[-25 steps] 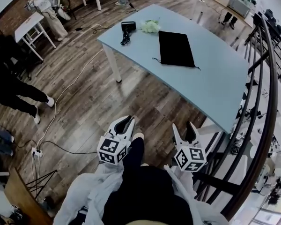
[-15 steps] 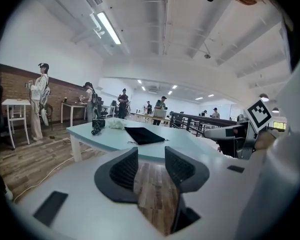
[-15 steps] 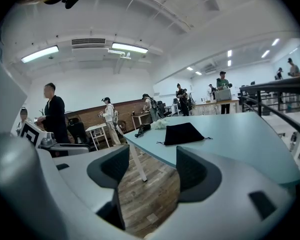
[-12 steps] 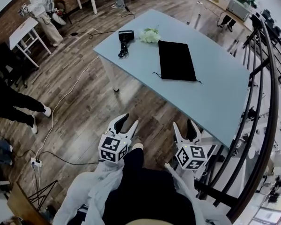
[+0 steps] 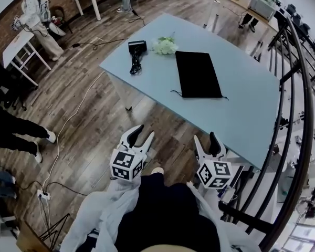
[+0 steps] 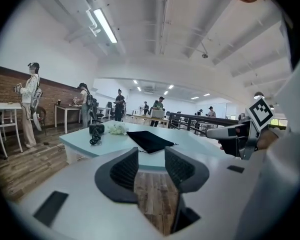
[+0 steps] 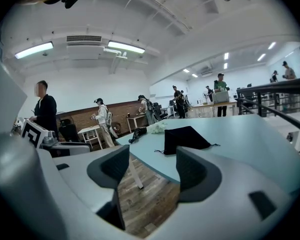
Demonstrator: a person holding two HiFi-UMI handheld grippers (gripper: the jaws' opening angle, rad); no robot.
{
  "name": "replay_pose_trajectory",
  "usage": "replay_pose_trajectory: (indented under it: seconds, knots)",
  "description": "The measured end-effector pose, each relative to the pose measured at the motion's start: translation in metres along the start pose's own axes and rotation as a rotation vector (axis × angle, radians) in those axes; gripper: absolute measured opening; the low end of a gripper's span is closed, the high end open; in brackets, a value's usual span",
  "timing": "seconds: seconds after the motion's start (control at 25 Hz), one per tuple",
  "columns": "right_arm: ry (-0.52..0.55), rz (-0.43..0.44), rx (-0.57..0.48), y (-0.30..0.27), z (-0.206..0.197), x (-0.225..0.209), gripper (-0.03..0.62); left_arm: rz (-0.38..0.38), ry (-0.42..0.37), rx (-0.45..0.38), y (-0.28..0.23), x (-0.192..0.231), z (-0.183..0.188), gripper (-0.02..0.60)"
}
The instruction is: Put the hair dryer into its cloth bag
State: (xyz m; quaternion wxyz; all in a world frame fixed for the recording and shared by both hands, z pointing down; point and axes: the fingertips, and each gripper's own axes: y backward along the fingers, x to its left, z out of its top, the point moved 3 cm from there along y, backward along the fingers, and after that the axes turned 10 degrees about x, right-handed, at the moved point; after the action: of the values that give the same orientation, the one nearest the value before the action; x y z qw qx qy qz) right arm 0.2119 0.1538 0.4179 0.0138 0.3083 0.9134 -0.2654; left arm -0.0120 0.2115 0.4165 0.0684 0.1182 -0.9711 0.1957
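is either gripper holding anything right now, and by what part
Nothing is held. The left gripper, whose jaws have just been opening, and the right gripper are both open and empty; the hair dryer and cloth bag lie on the table.

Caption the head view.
Left hand-held gripper, jaws just opened, empty; right hand-held gripper open; hair dryer and cloth bag on table ahead.

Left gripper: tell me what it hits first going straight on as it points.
Most likely the near edge of the table, which shows between the left gripper's jaws, just opened and empty, beyond bare floor. The black bag lies further on. Height is unclear; it might pass under.
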Motion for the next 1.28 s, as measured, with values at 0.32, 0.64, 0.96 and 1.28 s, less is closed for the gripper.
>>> replay_pose_trajectory:
  seconds: [0.32,0.64,0.96,1.28]
  knots:
    - [-0.007,0.008,0.047,-0.009,-0.009,0.015,0.299,0.0,0.03,0.033,0.01,0.01,-0.014,0.173]
    - [0.005,0.036,0.071,-0.025,-0.008,0.018,0.301,0.032,0.056,0.039,0.009,0.023,-0.02,0.173]
    - [0.029,0.087,0.078,-0.063,0.015,0.02,0.304,0.058,0.07,0.03,-0.009,0.04,-0.008,0.173]
    - [0.032,0.123,0.089,-0.109,0.039,0.016,0.304,0.099,0.076,0.041,-0.038,0.07,0.009,0.173]
